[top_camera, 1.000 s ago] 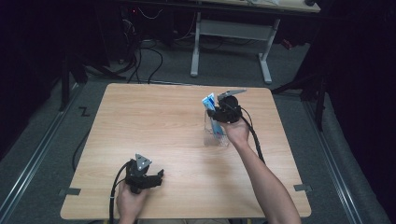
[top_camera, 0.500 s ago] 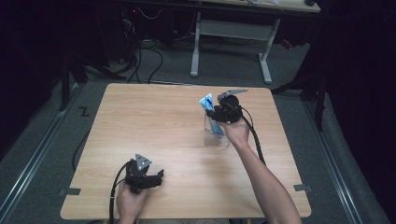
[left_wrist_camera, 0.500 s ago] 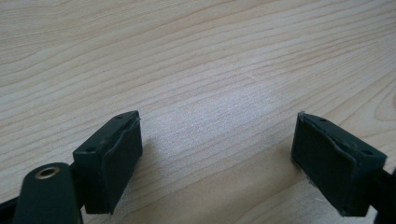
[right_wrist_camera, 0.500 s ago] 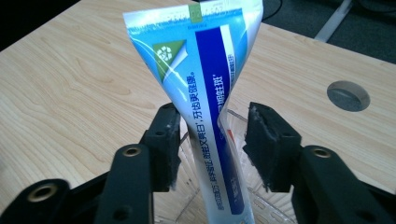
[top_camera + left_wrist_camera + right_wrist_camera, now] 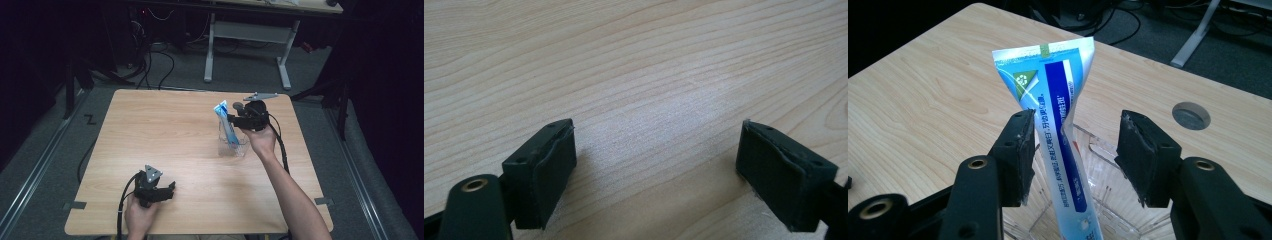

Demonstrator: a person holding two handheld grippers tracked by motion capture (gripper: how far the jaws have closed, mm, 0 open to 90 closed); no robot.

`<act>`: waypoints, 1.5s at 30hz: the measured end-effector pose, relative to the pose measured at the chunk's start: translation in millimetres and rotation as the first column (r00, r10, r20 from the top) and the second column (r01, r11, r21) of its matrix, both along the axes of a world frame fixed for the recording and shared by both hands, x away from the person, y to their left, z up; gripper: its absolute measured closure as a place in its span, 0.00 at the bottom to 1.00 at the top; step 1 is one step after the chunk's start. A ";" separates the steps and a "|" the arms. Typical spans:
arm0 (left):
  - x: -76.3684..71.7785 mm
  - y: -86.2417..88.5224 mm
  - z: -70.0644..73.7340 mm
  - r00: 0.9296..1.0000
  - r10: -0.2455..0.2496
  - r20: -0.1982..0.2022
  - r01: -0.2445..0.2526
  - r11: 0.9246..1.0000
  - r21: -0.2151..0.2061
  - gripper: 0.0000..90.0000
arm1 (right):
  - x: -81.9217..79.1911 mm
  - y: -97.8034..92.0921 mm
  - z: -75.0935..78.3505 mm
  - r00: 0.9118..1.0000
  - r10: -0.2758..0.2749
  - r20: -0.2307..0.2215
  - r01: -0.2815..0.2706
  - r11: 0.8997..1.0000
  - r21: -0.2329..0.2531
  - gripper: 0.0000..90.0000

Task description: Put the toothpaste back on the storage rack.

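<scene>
A blue and white toothpaste tube (image 5: pixel 225 121) stands tilted in a clear plastic cup (image 5: pixel 234 148) at the right middle of the wooden table (image 5: pixel 150 125). My right gripper (image 5: pixel 234 114) is beside the tube's upper part, open. In the right gripper view the tube (image 5: pixel 1063 110) rises out of the cup (image 5: pixel 1098 150) between the spread jaws of that gripper (image 5: pixel 1075 150), close to the left pad (image 5: pixel 1024 155) and apart from the right one. My left gripper (image 5: pixel 167 190) rests near the table's front edge, open, with bare wood between the pads (image 5: pixel 656 165).
A round cable hole (image 5: pixel 1191 115) sits in the tabletop beyond the cup. Behind the table stands a white desk frame (image 5: pixel 245 32) with cables on the floor. Metal rails run along the floor on both sides of the table.
My right gripper has drawn back slightly to the right from the tube, which stays standing in the cup. The left gripper has not moved.
</scene>
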State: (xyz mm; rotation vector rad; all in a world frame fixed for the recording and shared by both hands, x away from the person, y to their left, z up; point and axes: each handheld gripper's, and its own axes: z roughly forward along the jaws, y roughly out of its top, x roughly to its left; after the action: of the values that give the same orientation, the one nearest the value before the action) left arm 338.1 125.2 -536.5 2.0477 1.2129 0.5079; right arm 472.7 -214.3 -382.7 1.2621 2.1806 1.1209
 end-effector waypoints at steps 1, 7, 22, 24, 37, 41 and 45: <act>0.0 0.0 0.0 1.000 0.000 0.000 0.000 1.000 0.000 0.18 | -1.0 -1.3 0.9 1.000 -0.002 0.003 0.002 1.000 0.006 0.55; 0.0 0.0 0.0 1.000 0.000 -0.001 0.000 1.000 0.001 0.18 | -6.6 -7.8 4.7 1.000 -0.001 0.011 0.001 1.000 0.008 0.55; -0.1 -0.2 0.0 1.000 0.001 0.000 -0.001 1.000 -0.001 0.18 | -20.2 -27.1 4.3 1.000 -0.026 0.008 0.026 0.999 0.035 0.57; -0.1 -0.2 0.0 1.000 0.001 0.000 -0.001 1.000 -0.001 0.18 | -21.7 -30.8 3.9 1.000 -0.027 0.004 0.027 0.999 0.036 0.57; -0.1 -0.2 -0.1 1.000 0.002 0.000 -0.002 1.000 -0.001 0.18 | -36.0 -46.6 15.5 0.999 -0.042 0.030 0.041 0.998 0.046 0.57; -0.1 -0.2 -0.1 1.000 0.002 0.000 -0.002 1.000 -0.001 0.18 | -42.7 -51.6 19.7 0.998 -0.048 0.040 0.046 0.998 0.050 0.57; -0.1 -0.2 0.0 1.000 0.001 0.000 -0.001 1.000 -0.001 0.18 | -46.4 -54.3 22.2 0.998 -0.051 0.047 0.049 0.997 0.055 0.57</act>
State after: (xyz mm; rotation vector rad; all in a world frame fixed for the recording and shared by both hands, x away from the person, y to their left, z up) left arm 338.0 125.0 -536.6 2.0460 1.2146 0.5073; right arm 426.3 -268.7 -360.5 1.2908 2.0851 1.1848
